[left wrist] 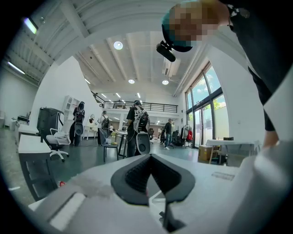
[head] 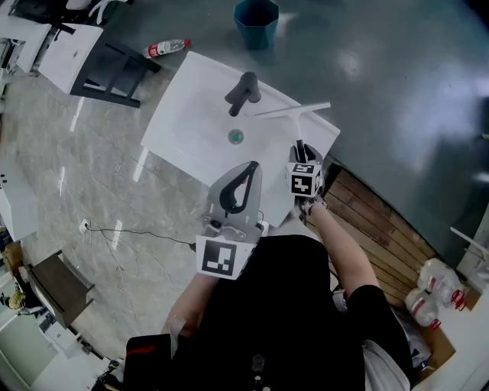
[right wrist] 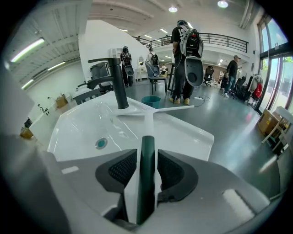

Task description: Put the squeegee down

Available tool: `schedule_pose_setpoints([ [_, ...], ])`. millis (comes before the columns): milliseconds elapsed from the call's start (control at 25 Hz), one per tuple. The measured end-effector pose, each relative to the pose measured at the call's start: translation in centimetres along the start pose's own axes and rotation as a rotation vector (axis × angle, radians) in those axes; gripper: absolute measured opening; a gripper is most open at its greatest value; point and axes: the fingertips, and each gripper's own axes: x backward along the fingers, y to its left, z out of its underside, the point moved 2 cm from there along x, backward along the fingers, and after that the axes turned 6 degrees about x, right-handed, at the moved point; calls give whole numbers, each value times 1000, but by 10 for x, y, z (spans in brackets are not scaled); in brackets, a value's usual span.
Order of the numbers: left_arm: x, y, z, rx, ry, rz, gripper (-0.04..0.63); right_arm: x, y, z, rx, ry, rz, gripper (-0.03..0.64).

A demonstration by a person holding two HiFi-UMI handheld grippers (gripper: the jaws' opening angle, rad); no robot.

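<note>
The squeegee [head: 294,111] has a white blade and a dark green handle [right wrist: 146,155], and it lies on the right rim of the white sink [head: 191,99]. Its blade rests behind the black faucet [head: 243,93]. My right gripper [head: 300,154] points down at the rim with the handle between its jaws. In the right gripper view a thin gap shows on each side of the handle, so the right gripper [right wrist: 147,153] is open. My left gripper [head: 248,166] hovers over the sink's near edge. Its tips meet with nothing between them, as the left gripper view shows [left wrist: 150,156].
A teal bin [head: 256,23] and a red-and-white bottle [head: 168,48] are on the floor beyond the sink. A wooden slatted platform [head: 374,221] lies to the right, with plastic jugs [head: 439,286] past it. A cable [head: 130,233] runs across the floor at left. People stand in the background [right wrist: 185,55].
</note>
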Motion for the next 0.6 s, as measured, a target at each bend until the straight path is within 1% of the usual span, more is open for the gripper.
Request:
schedule_pose_setpoints([
  [240, 4, -1, 0, 5, -6, 13, 2, 6, 2, 5, -18, 4, -6, 166],
  [600, 13, -6, -1, 24, -14, 57, 2, 23, -4, 7, -54, -22, 35, 178],
])
